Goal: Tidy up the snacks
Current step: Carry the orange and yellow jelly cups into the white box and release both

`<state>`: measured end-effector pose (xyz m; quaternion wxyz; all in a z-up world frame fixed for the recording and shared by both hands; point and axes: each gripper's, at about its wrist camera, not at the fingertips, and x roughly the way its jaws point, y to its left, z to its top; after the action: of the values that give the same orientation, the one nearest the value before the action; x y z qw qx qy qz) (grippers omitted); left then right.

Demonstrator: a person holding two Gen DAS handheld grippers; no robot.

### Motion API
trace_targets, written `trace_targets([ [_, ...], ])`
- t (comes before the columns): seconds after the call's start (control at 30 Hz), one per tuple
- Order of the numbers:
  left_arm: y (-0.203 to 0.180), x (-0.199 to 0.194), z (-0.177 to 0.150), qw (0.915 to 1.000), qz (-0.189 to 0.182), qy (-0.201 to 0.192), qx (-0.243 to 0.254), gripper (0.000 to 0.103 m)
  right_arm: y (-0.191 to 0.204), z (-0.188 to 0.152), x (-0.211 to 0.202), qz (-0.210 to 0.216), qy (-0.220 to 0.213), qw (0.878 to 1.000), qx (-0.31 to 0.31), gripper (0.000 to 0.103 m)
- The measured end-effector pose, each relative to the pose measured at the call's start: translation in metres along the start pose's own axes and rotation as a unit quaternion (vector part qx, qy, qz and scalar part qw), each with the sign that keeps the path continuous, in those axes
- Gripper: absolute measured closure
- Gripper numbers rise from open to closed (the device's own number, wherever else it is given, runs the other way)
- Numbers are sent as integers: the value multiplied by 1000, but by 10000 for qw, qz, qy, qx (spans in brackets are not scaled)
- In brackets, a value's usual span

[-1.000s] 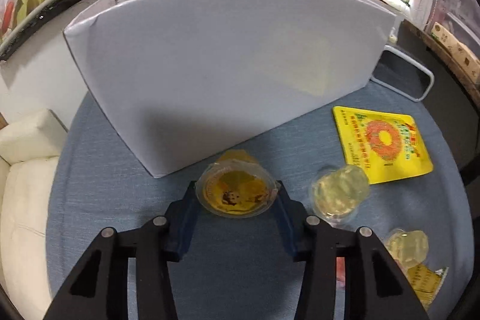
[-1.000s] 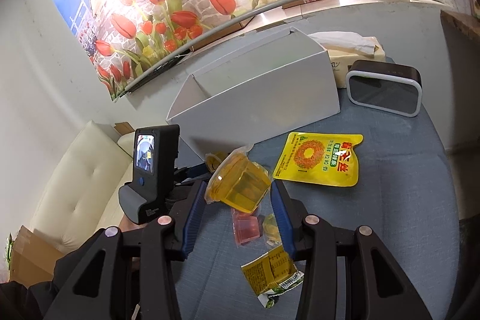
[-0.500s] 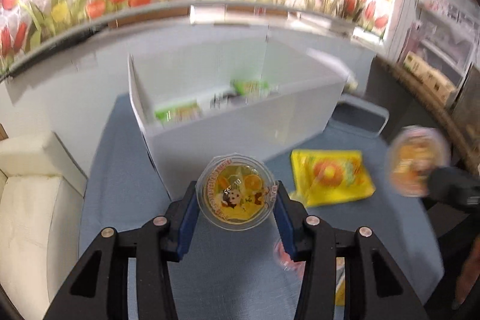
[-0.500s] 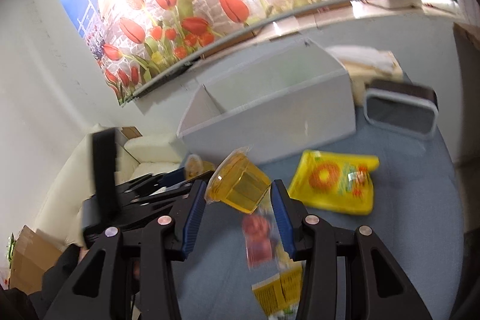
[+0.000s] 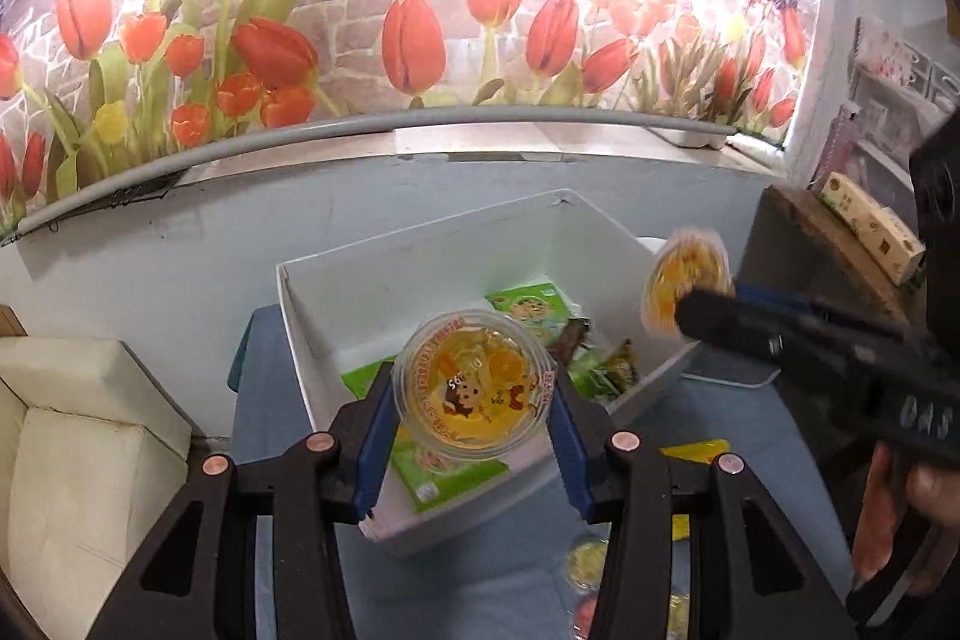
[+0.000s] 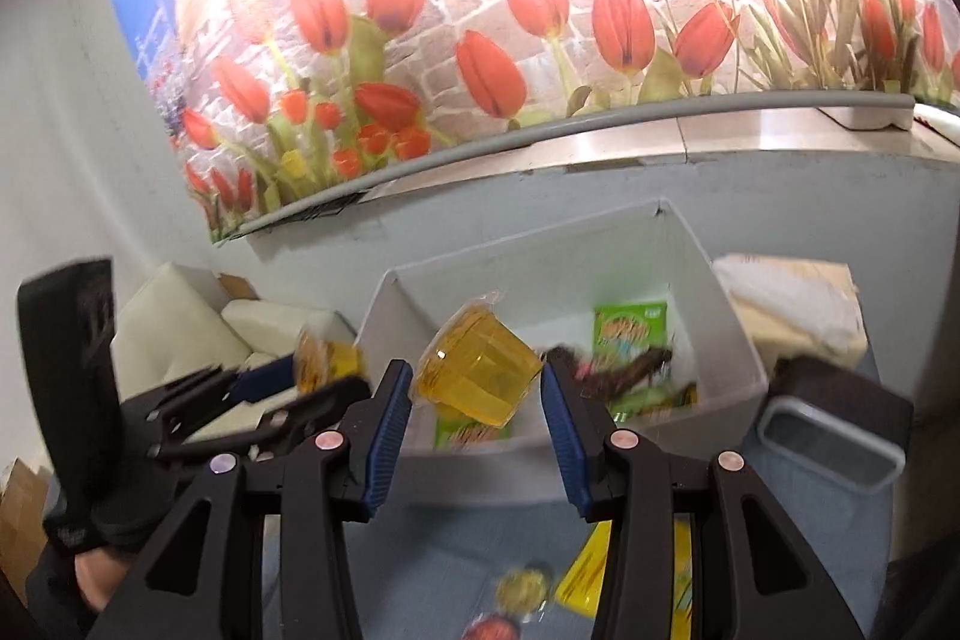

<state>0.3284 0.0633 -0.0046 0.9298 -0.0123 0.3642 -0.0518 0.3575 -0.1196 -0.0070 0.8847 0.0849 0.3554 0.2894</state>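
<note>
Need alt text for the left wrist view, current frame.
The left gripper holds an orange jelly cup, lid toward the camera, above an open white box containing green snack packets. At right, the right gripper carries a second jelly cup over the box's far end.

My 2 grippers each hold a jelly cup above the box; packets lie inside, more snacks before it.

Glossy clear plastic jelly cup, matt white bin, blue cloth tabletop
</note>
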Motion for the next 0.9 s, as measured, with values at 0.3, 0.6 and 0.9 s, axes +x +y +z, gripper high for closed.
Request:
trace_targets([
  [0.3,9,42,3,9996,-6,268,-1,14,-28,10,36,-619,128,9979,117,9],
  [0.6,0,43,-16,9992,89,280,288,0,-35,-2,27,-683,158,9974,161,0],
  [0.9,4,0,-56,9996,-181,91,-181,0,-18,-36,-24,-474,-129,9988,-37,0],
])
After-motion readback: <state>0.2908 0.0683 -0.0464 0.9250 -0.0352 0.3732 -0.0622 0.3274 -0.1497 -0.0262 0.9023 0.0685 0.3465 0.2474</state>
